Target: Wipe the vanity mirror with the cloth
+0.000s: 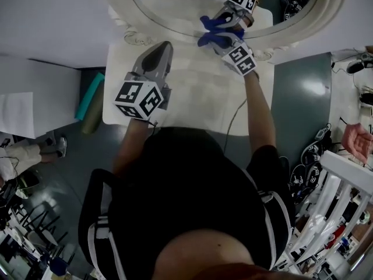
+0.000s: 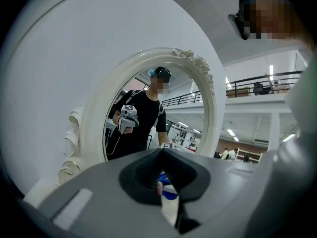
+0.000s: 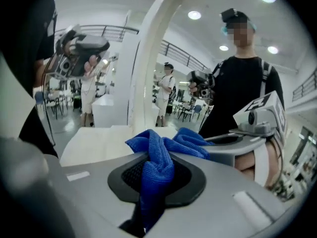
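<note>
The oval vanity mirror (image 1: 175, 4) in a white ornate frame (image 1: 123, 13) stands at the far edge of a white table (image 1: 192, 104). My right gripper (image 1: 220, 39) is shut on a bunched blue cloth (image 1: 208, 39) and holds it at the lower rim of the glass. In the right gripper view the cloth (image 3: 158, 157) bulges up out of the right gripper (image 3: 156, 175), with its reflection just ahead. My left gripper (image 1: 165, 44) hovers over the table left of the cloth and points at the mirror (image 2: 148, 108). The left gripper (image 2: 163, 182) is shut and holds nothing.
A teal roll (image 1: 90, 95) stands on the floor left of the table. A thin cable (image 1: 233, 118) runs down from the right gripper across the table. White racks (image 1: 332, 214) and loose cables crowd the right side, where another person's hand (image 1: 356, 140) shows.
</note>
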Motion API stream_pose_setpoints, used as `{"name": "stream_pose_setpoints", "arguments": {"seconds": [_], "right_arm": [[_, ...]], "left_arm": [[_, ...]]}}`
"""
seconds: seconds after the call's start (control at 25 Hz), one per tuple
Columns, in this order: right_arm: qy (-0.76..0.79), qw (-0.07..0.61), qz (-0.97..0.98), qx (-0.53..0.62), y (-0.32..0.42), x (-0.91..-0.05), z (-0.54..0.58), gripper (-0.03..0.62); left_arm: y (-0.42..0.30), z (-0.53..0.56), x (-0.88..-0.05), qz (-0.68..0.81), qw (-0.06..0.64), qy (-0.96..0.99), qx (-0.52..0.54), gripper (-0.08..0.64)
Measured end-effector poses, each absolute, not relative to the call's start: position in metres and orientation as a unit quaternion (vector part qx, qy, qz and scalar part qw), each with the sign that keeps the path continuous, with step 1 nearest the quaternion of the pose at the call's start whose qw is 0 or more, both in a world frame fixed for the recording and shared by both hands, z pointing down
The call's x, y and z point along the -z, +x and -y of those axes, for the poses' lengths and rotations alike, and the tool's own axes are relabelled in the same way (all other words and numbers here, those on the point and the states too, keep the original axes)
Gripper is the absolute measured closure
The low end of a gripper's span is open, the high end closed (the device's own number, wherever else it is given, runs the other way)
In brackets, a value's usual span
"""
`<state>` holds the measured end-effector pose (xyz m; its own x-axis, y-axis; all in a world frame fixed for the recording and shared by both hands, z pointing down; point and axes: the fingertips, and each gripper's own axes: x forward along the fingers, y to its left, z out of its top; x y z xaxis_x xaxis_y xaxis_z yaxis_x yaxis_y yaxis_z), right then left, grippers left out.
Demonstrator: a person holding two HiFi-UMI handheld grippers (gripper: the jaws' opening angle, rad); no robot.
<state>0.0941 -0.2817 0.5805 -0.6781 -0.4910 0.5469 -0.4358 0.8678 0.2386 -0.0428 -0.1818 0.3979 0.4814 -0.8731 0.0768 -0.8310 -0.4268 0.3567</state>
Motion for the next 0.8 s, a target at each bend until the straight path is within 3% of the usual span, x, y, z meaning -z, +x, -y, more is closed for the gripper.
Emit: {"name": "stream_pose_setpoints", "arguments": {"seconds": [0.36, 0.8], "right_arm": [[0.341, 0.016, 0.926, -0.160, 0.086, -0.557, 0.287, 0.540], [0.440, -0.127, 0.881, -0.118, 0.083, -0.463, 0.246, 0.540]], "left_arm": [[-0.061, 0.170, -0.400, 0.518, 0.172, 0.835, 0.062, 0.549], [-0.053, 0.158, -0.402, 0.505, 0.166, 0.844, 0.073, 0.549]]}}
